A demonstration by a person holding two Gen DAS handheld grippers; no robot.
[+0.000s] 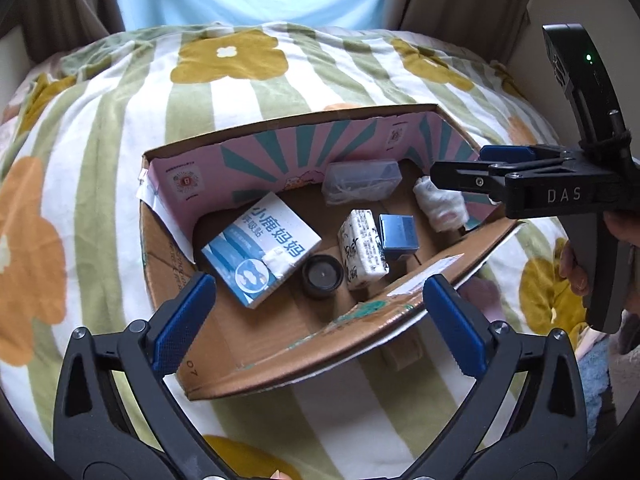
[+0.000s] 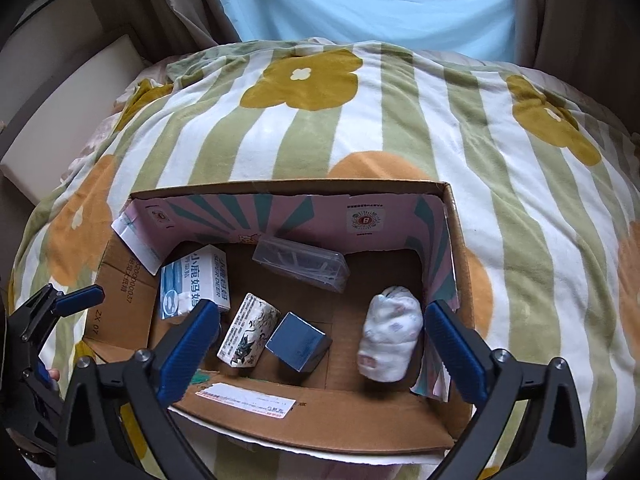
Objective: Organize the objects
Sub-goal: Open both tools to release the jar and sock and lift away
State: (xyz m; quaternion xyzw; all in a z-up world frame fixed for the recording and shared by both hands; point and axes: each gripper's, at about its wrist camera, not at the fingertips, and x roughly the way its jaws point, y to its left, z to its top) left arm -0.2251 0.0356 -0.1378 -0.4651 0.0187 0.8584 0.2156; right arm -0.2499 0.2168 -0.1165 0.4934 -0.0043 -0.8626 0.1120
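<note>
Striped, flower-printed bedding (image 2: 400,120) covers the bed, and an open carton (image 2: 320,424) sits near its middle with a curtain behind. Six things already lie on the carton floor: a white-blue box (image 1: 262,248) at the left wall, a black jar (image 1: 322,276) just beside it, a printed pack (image 1: 362,248) touching a blue cube (image 1: 398,236), a clear case (image 2: 300,264) along the far wall, and a white roll (image 2: 390,338) near the right wall. Nothing loose shows on the bedding, so the gathering looks mostly done; what is left is probably straightening. Both tools are released and hold nothing: the left tool (image 1: 320,320) hovers over the near-left rim, the right tool (image 2: 320,348) over the near wall. Bare floor lies between cube and roll; flaps on the left and near sides could snag a descent.
</note>
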